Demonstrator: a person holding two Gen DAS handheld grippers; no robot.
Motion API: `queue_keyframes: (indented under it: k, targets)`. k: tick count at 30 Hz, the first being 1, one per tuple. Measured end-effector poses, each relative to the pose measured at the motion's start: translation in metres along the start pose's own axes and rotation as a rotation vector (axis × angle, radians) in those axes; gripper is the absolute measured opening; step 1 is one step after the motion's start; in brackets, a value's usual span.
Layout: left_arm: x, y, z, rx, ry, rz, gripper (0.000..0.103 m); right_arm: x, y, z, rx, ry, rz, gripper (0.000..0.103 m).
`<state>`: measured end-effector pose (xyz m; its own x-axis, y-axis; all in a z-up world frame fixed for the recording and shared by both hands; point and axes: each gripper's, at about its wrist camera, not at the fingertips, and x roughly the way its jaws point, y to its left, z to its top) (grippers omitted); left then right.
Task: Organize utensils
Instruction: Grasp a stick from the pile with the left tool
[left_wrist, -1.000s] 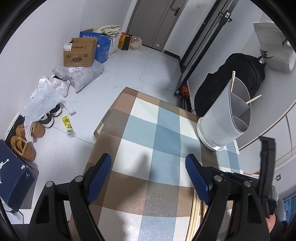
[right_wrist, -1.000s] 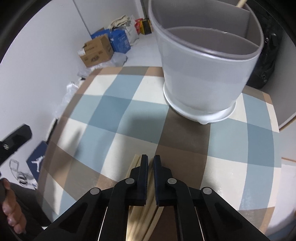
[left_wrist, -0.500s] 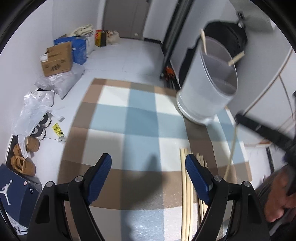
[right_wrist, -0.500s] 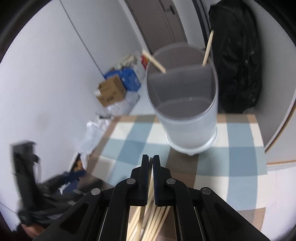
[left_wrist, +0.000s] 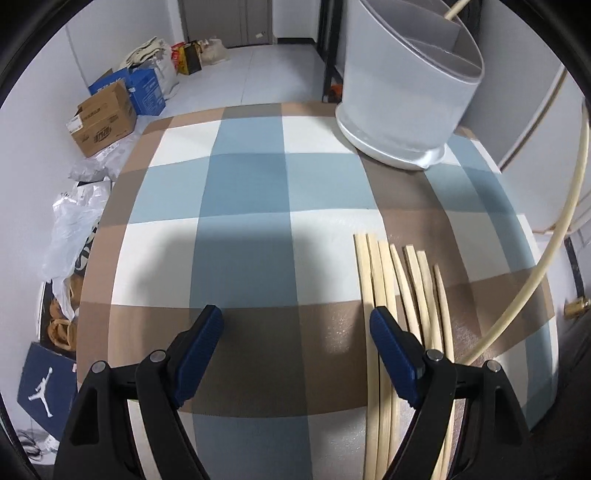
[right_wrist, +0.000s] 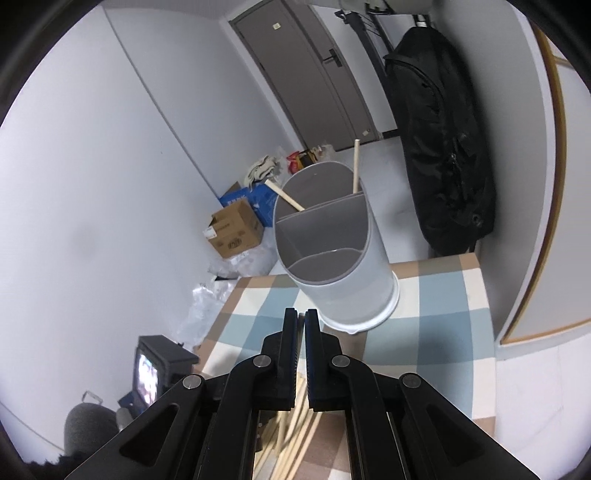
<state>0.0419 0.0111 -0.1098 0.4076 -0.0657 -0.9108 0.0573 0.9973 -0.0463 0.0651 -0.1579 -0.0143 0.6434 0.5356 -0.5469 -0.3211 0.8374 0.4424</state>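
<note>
White walls and a grey door stand behind the checked tablecloth. Ahead of both grippers sits the grey holder. Left gripper gapes wide, empty, chopsticks beside its right finger. Right gripper pinches one chopstick.

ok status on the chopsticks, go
Left hand-held gripper open over loose chopsticks. Right hand-held gripper shut on one chopstick, facing holder. Nothing in the way.

The near ends of the chopsticks on the bench run under the left tongs and off the picture's bottom edge. The top of the grey holder is cut off. One long chopstick curves out past the right edge.
</note>
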Motion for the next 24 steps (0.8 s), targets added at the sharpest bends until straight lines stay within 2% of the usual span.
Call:
queue_keyframes:
  k: [4,9,13,21,24]
  targets:
    - [0.001,-0.002,0.002,-0.012,0.005,0.001,0.079,-0.007,-0.003,0.001,0.009,-0.01,0.014,0.003]
    - [0.008,-0.017,0.01,0.037,0.006,0.072,0.079,-0.013,-0.004,0.0,-0.002,-0.03,0.018,0.003]
    - [0.014,-0.016,0.017,0.017,0.027,0.07,0.079,-0.017,-0.004,0.0,-0.013,-0.037,0.016,0.003]
    - [0.02,-0.024,0.032,0.02,0.018,0.04,0.06,-0.023,-0.012,0.003,0.017,-0.047,0.026,0.003]
    - [0.02,-0.027,0.033,0.035,0.002,0.023,0.043,-0.025,-0.012,0.004,0.02,-0.051,0.027,0.003]
